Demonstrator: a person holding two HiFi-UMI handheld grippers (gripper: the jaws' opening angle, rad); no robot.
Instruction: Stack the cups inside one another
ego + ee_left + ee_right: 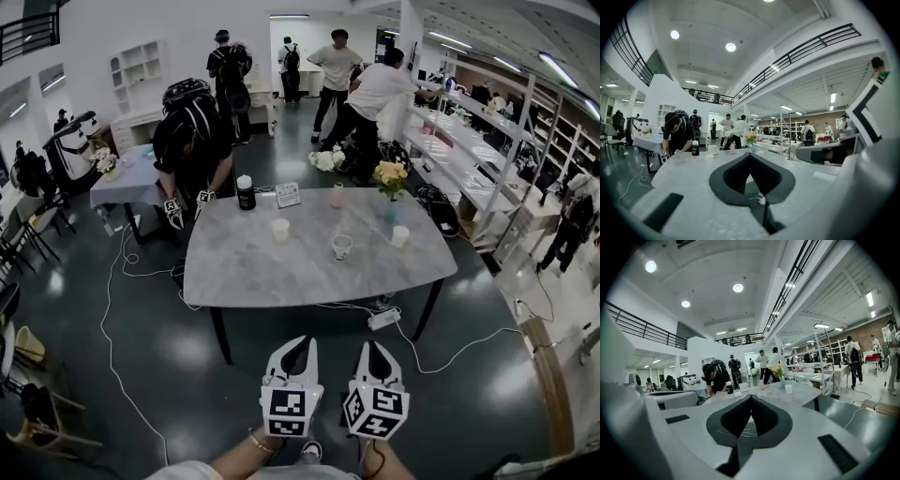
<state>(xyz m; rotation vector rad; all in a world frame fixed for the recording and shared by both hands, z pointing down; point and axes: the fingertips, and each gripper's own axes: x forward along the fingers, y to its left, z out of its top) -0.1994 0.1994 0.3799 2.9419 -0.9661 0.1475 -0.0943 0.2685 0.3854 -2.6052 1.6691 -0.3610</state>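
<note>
1. Your left tongs (299, 341) and right tongs (369, 345) are both closed on nothing, side by side, well short of the grey marble-topped desk (244, 272): nothing is in reach yet.
2. The left pale cup (280, 229), middle pale cup (341, 246) and right pale cup (400, 235) stand apart there, unstacked.
</note>
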